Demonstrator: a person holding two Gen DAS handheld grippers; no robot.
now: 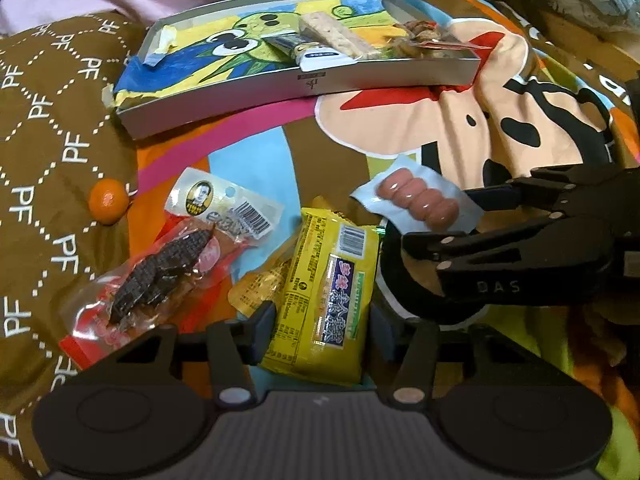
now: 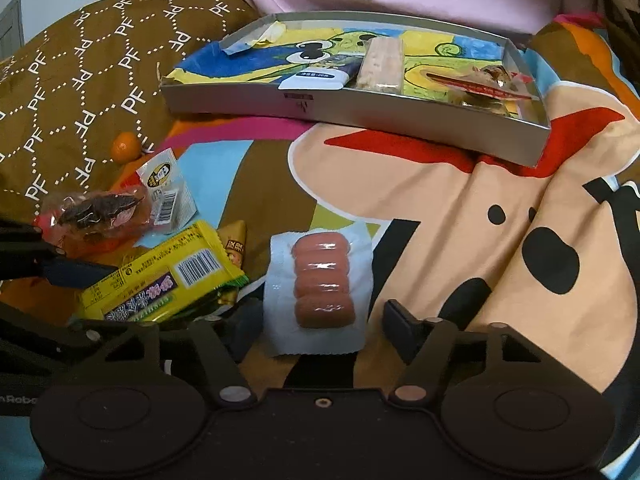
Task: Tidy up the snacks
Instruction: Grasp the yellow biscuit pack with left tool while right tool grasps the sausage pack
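Bright cartoon bedding (image 2: 460, 208) serves as the work surface, with a shallow tin (image 2: 360, 106) at the far side already holding a few snacks, presumably the collecting place. Loose packets lie nearer. The right gripper (image 2: 320, 324) has its fingers spread wide either side of the sausage pack (image 2: 322, 280), apparently lined up for a pick. The left gripper (image 1: 320, 328) straddles the yellow pack (image 1: 328, 296), fingers open and gripping nothing. An orange (image 1: 108, 201) sits apart.
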